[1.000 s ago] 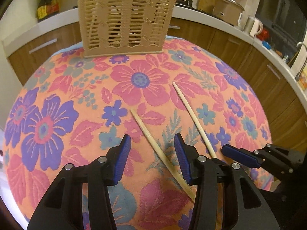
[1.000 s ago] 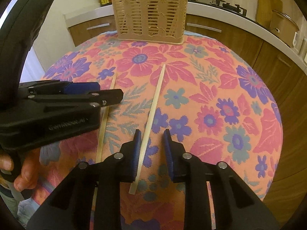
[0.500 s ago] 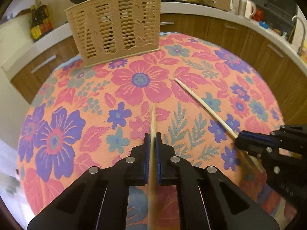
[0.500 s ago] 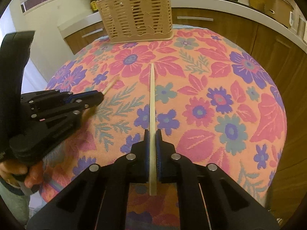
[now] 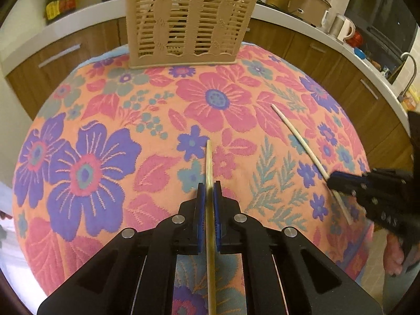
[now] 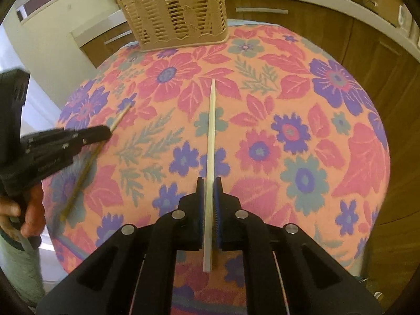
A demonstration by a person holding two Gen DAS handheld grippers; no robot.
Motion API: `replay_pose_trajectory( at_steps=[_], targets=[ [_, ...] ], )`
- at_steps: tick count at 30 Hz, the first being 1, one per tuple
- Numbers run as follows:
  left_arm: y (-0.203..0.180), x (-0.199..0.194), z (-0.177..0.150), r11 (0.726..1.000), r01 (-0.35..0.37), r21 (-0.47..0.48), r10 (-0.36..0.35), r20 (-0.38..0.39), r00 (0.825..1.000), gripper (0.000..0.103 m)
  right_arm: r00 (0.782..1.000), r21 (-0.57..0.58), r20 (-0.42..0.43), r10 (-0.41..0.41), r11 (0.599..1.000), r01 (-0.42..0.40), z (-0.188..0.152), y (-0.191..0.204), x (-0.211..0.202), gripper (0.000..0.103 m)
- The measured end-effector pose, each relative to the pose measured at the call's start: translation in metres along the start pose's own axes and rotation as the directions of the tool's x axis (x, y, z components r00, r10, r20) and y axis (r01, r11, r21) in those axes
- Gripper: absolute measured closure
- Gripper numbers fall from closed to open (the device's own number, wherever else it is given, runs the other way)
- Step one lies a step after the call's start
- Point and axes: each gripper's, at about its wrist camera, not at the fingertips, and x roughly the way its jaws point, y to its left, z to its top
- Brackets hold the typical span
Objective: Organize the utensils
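My left gripper (image 5: 209, 187) is shut on a wooden chopstick (image 5: 209, 162) that points forward over the flowered tablecloth. My right gripper (image 6: 209, 185) is shut on a paler chopstick (image 6: 211, 120), also pointing forward. Each shows in the other's view: the right gripper (image 5: 338, 181) with its chopstick (image 5: 299, 139), and the left gripper (image 6: 103, 132) with its chopstick (image 6: 120, 115). A beige slotted utensil basket (image 5: 189, 21) stands at the table's far edge and shows in the right wrist view too (image 6: 176, 8).
The round table has a flowered cloth (image 5: 105, 120). Behind it runs a kitchen counter (image 5: 302, 23) with wooden cabinets, a cooker pot (image 5: 307, 2), a white mug (image 5: 345, 29) and bottles (image 5: 60, 0). A hand (image 6: 23, 210) holds the left gripper.
A second ago both grippers were open around the chopsticks on the cloth. Both then shut on them, and now hold them a little higher, closer to the basket.
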Motion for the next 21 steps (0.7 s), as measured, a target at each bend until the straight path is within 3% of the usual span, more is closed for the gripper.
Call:
replay_pose_trajectory(
  at_steps=[9, 16, 18, 21],
  targets=[
    [-0.010, 0.003, 0.010, 0.997, -0.011, 0.074, 0.015, -0.061, 0.998, 0.074, 0.995, -0.030, -0.093, 0.035, 0.999, -0.038, 0.057, -0.002, 0.026, 0.096],
    [-0.006, 0.004, 0.016, 0.997, -0.008, 0.074, 0.014, -0.073, 0.997, 0.068, 0.986, 0.023, -0.142, 0.091, 0.996, -0.089, 0.074, -0.014, 0.039, 0.096],
    [-0.005, 0.004, 0.018, 0.998, 0.000, 0.069, 0.005, -0.075, 0.997, 0.067, 0.984, 0.023, -0.149, 0.100, 0.995, -0.098, 0.077, -0.014, 0.039, 0.092],
    [-0.003, 0.002, 0.019, 0.998, 0.015, 0.062, -0.011, -0.069, 0.998, 0.063, 0.987, 0.020, -0.123, 0.100, 0.995, -0.098, 0.081, -0.015, 0.035, 0.069]
  ],
)
